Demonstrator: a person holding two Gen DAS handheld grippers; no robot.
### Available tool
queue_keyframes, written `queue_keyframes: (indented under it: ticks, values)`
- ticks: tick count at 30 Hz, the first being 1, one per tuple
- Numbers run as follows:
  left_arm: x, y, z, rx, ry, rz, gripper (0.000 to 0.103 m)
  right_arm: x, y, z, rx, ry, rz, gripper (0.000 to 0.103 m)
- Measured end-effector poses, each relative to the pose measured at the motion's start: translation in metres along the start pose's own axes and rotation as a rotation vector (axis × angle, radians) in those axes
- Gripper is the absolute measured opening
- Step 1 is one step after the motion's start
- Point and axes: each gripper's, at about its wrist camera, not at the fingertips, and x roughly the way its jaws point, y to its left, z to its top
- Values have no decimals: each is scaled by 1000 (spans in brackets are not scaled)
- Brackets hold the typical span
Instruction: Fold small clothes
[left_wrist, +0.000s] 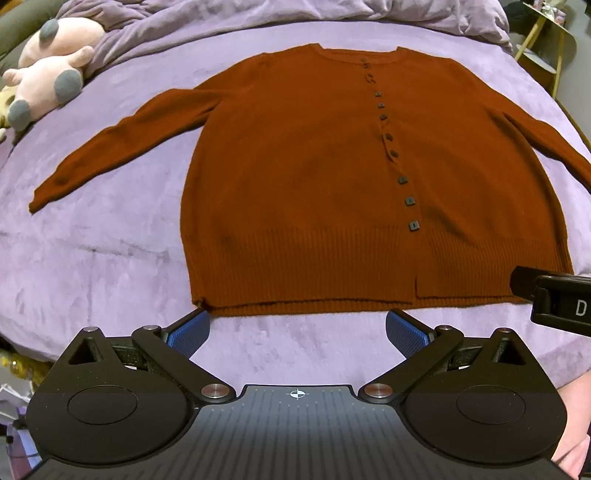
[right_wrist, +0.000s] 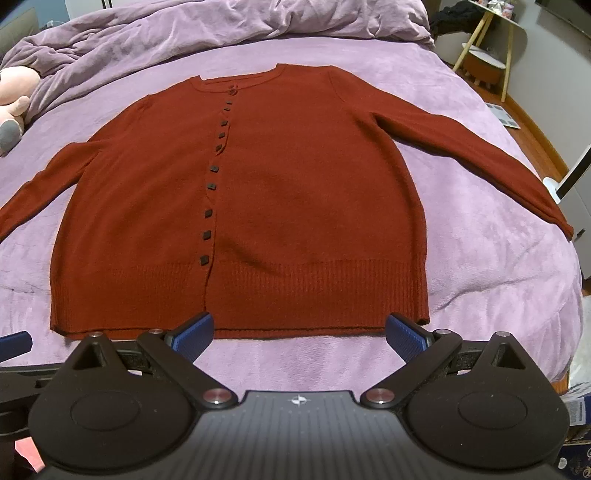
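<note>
A rust-red knitted cardigan (left_wrist: 303, 177) lies flat and buttoned on the purple bed, both sleeves spread out to the sides, its ribbed hem toward me. Dark square buttons (left_wrist: 402, 180) run down its front. My left gripper (left_wrist: 297, 330) hovers just short of the hem, open, with only the bedspread between its blue pads. The right wrist view shows the same cardigan (right_wrist: 280, 206) with its hem close ahead. My right gripper (right_wrist: 299, 338) is open too, nothing between its fingers. Part of the right gripper's black body (left_wrist: 554, 301) shows at the left wrist view's right edge.
A purple blanket (left_wrist: 103, 236) covers the bed, with a bunched duvet (right_wrist: 229, 26) at the far end. A pink and grey plush toy (left_wrist: 48, 77) lies far left. A wooden-legged stand (right_wrist: 487, 48) is off the bed at far right. A hand (left_wrist: 576, 435) holds the left gripper.
</note>
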Motion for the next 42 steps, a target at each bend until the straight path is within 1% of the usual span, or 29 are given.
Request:
queue_keyframes:
  ticks: [16,42]
  values:
    - [0,3,-1,-11,22,-15,103,-2,1,-2,-2,1,10,99]
    - [4,4,-2,-23,46,-19,103,-3,0,-2,-5,9,23,99]
